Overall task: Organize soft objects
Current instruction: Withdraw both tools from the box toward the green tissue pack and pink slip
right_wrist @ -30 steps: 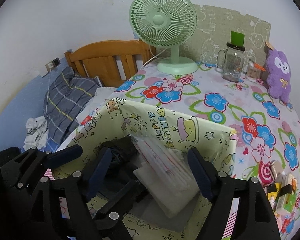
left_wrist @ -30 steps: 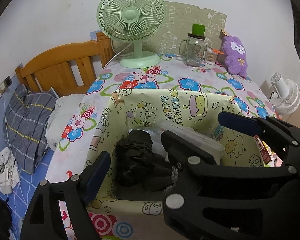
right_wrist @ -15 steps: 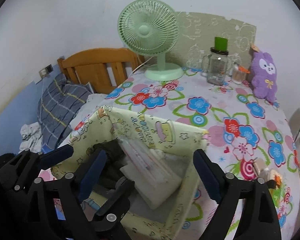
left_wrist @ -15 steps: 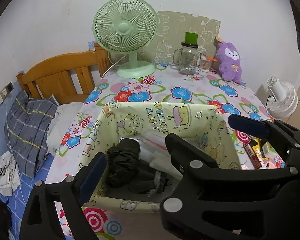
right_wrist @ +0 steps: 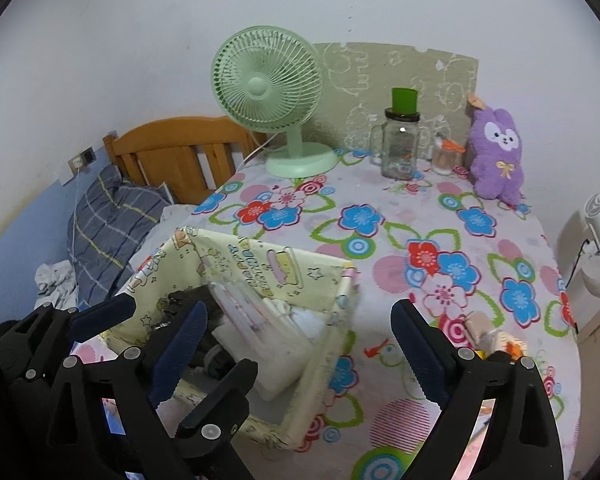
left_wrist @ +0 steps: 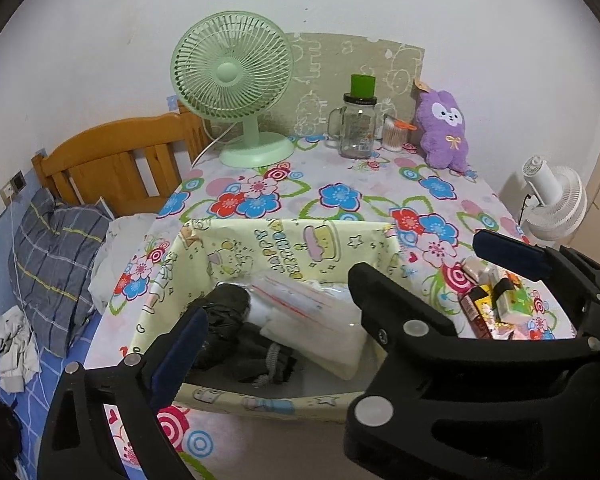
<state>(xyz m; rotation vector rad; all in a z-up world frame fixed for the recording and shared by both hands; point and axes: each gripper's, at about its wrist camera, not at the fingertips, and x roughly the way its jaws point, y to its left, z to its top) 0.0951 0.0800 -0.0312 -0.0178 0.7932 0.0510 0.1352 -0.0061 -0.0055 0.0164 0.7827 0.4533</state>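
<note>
The left gripper (left_wrist: 332, 280) and the right gripper (right_wrist: 296, 344) were both found with jaws spread wide and nothing between them; the jaws had just been opening over the preceding second, and both tools had been drawn back and upward from the fabric storage bin (left_wrist: 284, 240). Compared with a second earlier, the bin appeared smaller and lower in both wrist views, which confirmed the withdrawal. The bin was positioned at the near left corner of the floral-covered table (left_wrist: 340, 184). Inside it, a black folded garment (left_wrist: 228, 312) was lodged against the left wall, and a clear plastic packet of white soft goods (left_wrist: 312, 320) was leaned beside it toward the right wall. The release was judged to be complete for these items. A purple plush toy (left_wrist: 444, 132) was left standing at the far right edge of the table, well apart from the bin, and was judged a probable remaining item.
</note>
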